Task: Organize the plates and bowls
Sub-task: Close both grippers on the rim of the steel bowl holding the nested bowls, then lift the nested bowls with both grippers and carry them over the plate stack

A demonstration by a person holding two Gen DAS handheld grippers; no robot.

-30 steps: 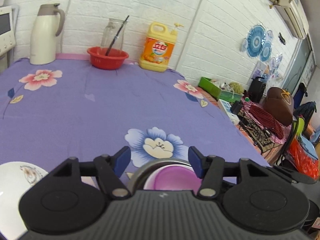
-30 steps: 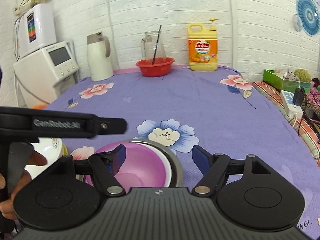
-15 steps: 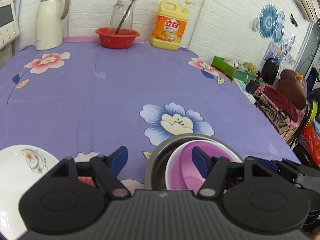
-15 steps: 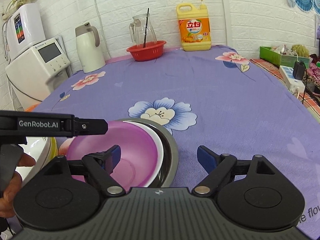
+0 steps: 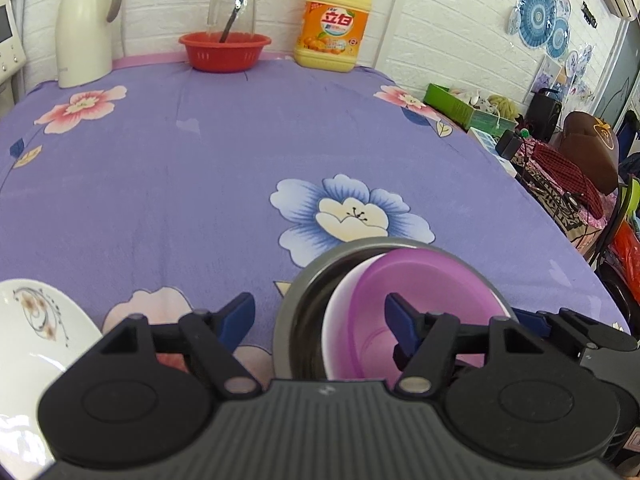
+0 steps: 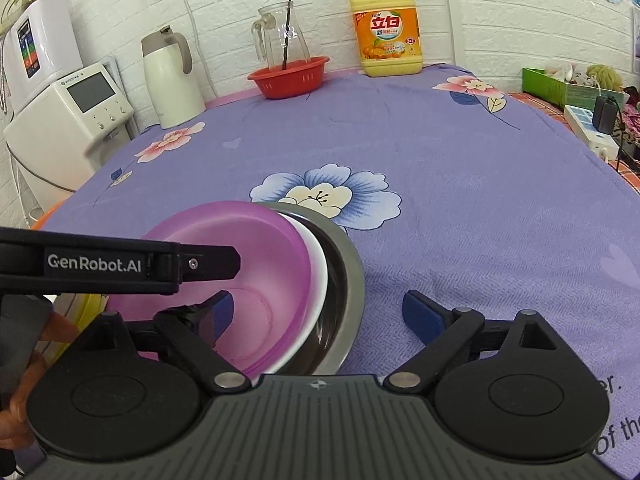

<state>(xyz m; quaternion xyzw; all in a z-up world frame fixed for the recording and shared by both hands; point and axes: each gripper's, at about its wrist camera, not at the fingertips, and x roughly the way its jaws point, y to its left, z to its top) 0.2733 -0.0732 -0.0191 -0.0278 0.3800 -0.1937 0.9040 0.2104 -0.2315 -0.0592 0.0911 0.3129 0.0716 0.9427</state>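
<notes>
- Purple bowl (image 6: 224, 280) is seen nested, tilted, in a white bowl (image 6: 318, 276), and both sit inside a steel bowl (image 6: 348, 280) on the flowered cloth (image 5: 200, 184).
- Compared with a second ago, the stack is seen lower and closer under both cameras; both grippers have been brought down toward it.
- Left gripper (image 5: 320, 314) has had its jaws opened further within the last second; they are now spread, and the near rims of the steel and purple bowls lie between them, one pad outside the stack and one over the purple bowl, with no pad seen pressing.
- Right gripper (image 6: 316, 314) is held with jaws spread across the other side of the stack: the left pad inside the purple bowl, the right pad outside the steel rim, nothing pinched.
- A white plate (image 5: 36, 332) lies just left of the stack, apart from it.
- The stack is judged bracketed from two sides, so a grip on a rim seems imminent; nothing has yet been lifted or sorted.
</notes>
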